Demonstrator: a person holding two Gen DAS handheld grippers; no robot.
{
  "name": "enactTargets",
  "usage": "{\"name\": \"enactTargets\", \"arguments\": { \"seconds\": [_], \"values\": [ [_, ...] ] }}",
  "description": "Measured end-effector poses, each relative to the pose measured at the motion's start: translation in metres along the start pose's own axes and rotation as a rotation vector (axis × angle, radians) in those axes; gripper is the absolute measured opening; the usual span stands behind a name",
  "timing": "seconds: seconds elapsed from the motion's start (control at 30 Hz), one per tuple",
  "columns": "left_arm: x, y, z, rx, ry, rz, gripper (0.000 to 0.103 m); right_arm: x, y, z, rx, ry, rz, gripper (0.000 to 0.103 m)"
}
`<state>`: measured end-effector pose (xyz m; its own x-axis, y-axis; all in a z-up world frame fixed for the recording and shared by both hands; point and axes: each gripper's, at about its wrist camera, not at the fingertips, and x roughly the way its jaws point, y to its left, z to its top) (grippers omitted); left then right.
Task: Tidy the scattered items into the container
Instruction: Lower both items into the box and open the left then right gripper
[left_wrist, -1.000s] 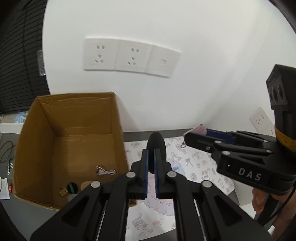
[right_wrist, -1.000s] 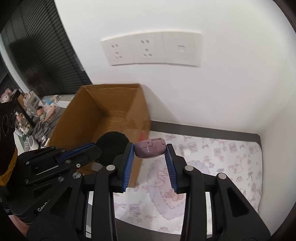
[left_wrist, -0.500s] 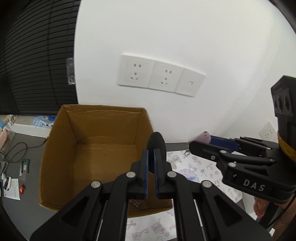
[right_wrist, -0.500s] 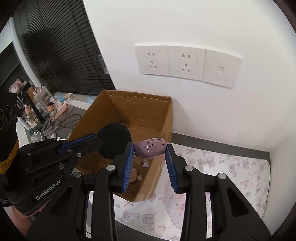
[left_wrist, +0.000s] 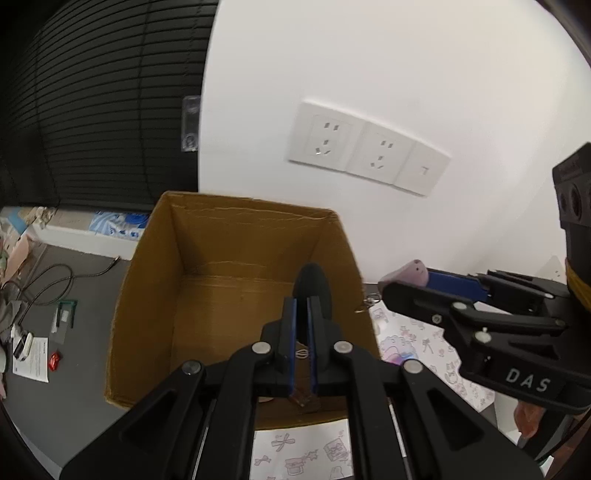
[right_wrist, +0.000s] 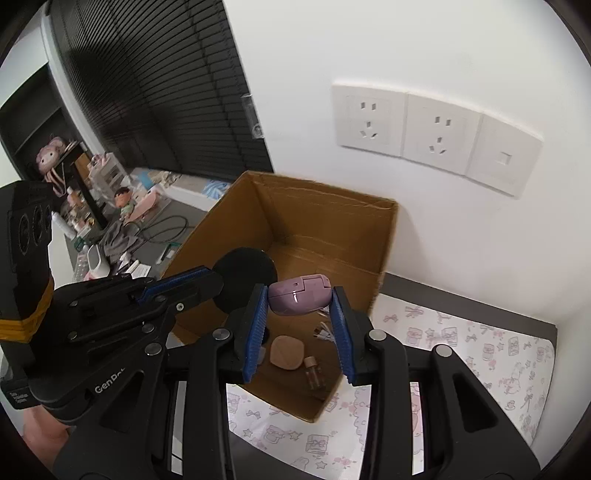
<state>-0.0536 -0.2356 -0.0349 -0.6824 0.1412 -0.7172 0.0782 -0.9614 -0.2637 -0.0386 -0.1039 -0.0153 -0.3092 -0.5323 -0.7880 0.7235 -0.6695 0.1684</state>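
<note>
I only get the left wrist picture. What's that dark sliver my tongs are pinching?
Observer: The right wrist view shows it face-on: a flat round black disc in the left tongs.
Operator: And the purple bit opposite?
Observer: A purple case, clamped in the right tongs above the box.
Operator: Anything inside the box?
Observer: A peach compact and a small bottle lie on its floor.
</note>
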Motion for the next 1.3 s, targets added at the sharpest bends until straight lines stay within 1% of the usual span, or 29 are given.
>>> {"name": "enactTargets", "arguments": {
  "seconds": [0.23,0.5,0.87,1.13,1.3],
  "values": [
    [0.0,0.022,-0.004,-0.035,0.003,0.035,0.005,0.017,0.011,-0.001,-0.026,0.031,0.036,0.036],
    [-0.001,0.045,-0.006,-0.082,0.008,0.067,0.005,0.033,0.02,0.001,-0.055,0.064,0.055,0.036],
    [0.016,0.068,-0.018,-0.124,0.065,0.091,0.005,0.073,0.031,-0.007,-0.079,0.148,0.087,0.036],
    [0.03,0.081,-0.023,-0.142,0.102,0.098,0.006,0.094,0.035,-0.012,-0.086,0.196,0.098,0.036],
    [0.036,0.087,-0.024,-0.162,0.11,0.102,0.006,0.103,0.039,-0.013,-0.09,0.214,0.108,0.036]
  ]
}}
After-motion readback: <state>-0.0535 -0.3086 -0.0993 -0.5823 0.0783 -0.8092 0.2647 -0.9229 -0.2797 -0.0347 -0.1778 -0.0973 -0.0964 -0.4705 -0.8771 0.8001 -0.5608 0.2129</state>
